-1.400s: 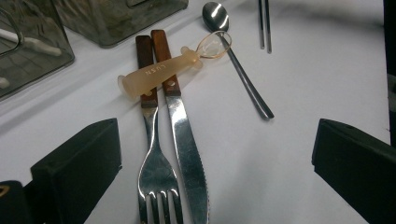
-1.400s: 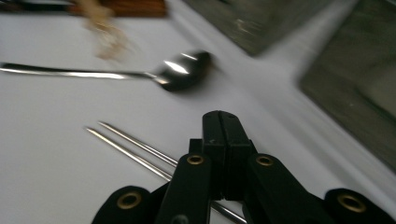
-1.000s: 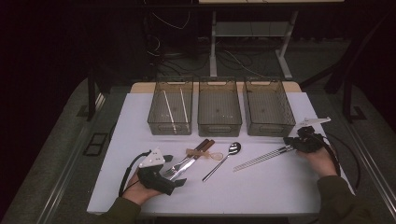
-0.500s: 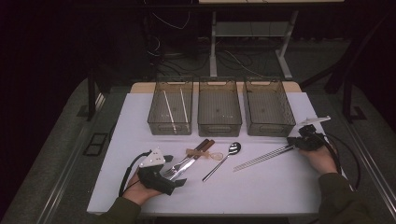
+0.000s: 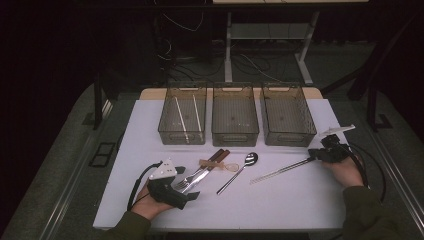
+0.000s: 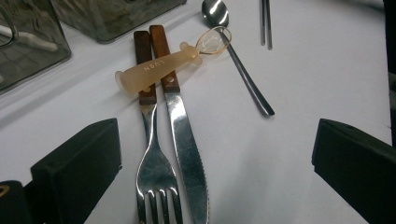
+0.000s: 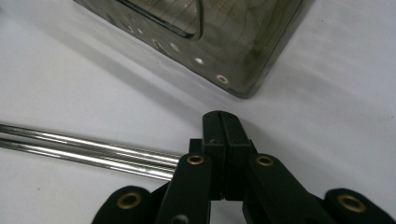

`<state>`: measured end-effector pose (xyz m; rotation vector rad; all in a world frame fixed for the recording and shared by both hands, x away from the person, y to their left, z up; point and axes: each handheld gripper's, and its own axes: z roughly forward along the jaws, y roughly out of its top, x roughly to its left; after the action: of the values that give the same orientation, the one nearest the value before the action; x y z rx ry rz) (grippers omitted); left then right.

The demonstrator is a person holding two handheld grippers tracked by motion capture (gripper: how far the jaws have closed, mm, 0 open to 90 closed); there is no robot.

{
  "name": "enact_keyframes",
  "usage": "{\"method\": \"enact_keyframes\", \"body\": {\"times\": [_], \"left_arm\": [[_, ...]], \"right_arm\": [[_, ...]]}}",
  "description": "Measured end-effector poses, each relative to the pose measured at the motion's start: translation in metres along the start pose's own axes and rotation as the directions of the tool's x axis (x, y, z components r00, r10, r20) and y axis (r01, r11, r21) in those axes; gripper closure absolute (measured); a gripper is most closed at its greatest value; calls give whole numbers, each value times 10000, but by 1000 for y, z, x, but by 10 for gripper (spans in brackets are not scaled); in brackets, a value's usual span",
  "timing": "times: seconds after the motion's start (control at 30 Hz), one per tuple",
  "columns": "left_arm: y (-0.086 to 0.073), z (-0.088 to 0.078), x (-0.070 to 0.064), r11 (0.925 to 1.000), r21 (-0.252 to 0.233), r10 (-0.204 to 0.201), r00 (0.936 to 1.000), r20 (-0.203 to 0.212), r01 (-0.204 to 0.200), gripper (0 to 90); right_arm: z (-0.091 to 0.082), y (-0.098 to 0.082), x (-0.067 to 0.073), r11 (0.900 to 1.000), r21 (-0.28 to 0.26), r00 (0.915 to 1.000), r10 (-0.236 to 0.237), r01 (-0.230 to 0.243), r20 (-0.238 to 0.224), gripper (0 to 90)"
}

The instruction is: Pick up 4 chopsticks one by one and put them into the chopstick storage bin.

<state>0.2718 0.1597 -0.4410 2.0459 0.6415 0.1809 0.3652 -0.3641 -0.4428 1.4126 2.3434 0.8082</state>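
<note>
My left gripper (image 5: 187, 189) rests open on the white table (image 5: 300, 205) at the front left. Its jaws stand wide on either side of a wood-handled fork (image 6: 156, 168) and knife (image 6: 184, 140), not touching them. A pale amber plastic utensil (image 6: 159, 67) lies across both handles, and a steel spoon (image 6: 233, 56) lies just beyond. My right gripper (image 7: 222, 126) is shut at the table's right side, jaws pressed together with nothing between them. A pair of metal chopsticks (image 7: 88, 151) lies beside it, their ends passing behind its left finger link.
Three smoky clear bins stand in a row at the back: left bin (image 5: 167, 131) holding white chopsticks (image 5: 182, 120), middle bin (image 5: 235, 134), right bin (image 5: 289, 137). The corner of one bin (image 7: 243, 56) rises right before the right gripper. Cables trail from both grippers.
</note>
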Motion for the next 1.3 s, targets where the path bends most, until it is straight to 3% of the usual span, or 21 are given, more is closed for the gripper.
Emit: {"method": "enact_keyframes", "body": {"times": [0.63,1.3], "left_arm": [[0,-1,0,10000,-22,39,10000,2,-39,2],[0,0,-1,10000,-9,50,10000,43,-50,2]], "right_arm": [[-12,-11,4,9989,429,9998,-180,184,-93,900],[-32,-34,13,9957,734,9978,-532,559,-386,900]]}}
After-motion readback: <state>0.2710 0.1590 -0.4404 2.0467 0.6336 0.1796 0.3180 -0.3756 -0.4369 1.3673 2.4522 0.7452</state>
